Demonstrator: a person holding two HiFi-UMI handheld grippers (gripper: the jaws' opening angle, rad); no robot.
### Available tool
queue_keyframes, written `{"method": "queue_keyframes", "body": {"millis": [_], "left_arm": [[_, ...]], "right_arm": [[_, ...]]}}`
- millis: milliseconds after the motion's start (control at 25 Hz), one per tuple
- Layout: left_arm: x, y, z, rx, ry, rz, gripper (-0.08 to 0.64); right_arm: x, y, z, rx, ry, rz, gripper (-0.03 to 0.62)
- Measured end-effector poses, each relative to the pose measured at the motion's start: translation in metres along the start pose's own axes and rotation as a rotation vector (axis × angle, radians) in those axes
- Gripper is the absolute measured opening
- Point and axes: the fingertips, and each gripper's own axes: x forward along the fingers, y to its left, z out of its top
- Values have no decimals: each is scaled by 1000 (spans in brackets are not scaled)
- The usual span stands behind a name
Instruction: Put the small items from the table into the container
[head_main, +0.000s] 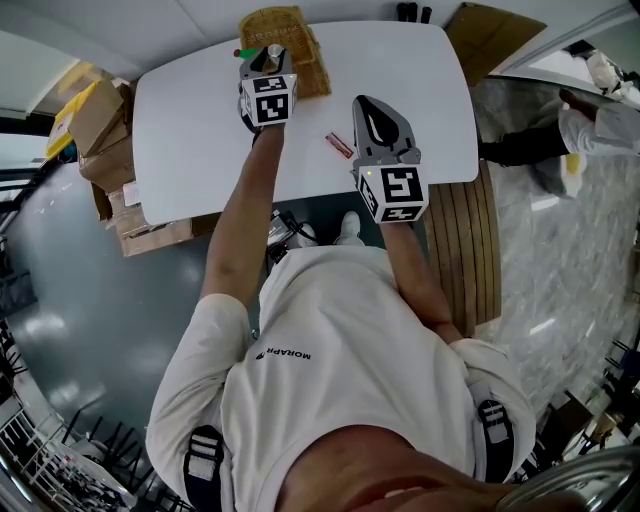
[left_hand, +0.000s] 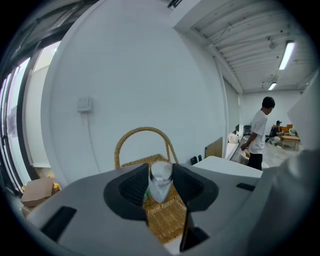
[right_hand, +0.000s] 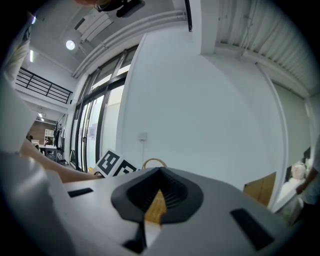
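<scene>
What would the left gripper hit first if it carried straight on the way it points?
Most likely the wicker basket: it lies directly ahead of the left gripper, which is shut on a small clear bottle. Depth is unclear; the white wall is beyond.

The only lettering that can be read is a small dark line of print (head_main: 283, 354) on the person's white shirt (head_main: 330, 400). It reads roughly "MORAPR", though the letters are small and not certain.

The left tool's cube (head_main: 268, 100) carries square black-and-white markers on its faces. These are blocky patterns, not letters. The right tool's cube (head_main: 397, 192) carries the same kind of marker, and the pattern on its upper face looks much like a "5". In the right gripper view, two of these markers show on the left tool's cube (right_hand: 117, 165).

Any print on the cardboard boxes (head_main: 100, 130) beside the desk (head_main: 200, 150) is too small to read.
</scene>
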Motion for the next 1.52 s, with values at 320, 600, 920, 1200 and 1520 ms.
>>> {"method": "queue_keyframes", "body": {"millis": [320, 600, 920, 1200, 1520], "left_arm": [[-17, -7, 11, 0, -23, -7, 135], [-51, -14, 19, -22, -79, 28, 14], [-85, -23, 36, -28, -130, 34, 3], [-113, -27, 38, -53, -159, 38, 3], [-132, -39, 30, -86, -170, 38, 3]], "right_arm": [[1, 3, 6, 2, -10, 21, 5], [-1, 9, 12, 6, -10, 35, 5], [-4, 7, 23, 17, -35, 36, 5], [-9, 6, 29, 21, -51, 34, 5], [-13, 13, 26, 14, -50, 38, 5]]}}
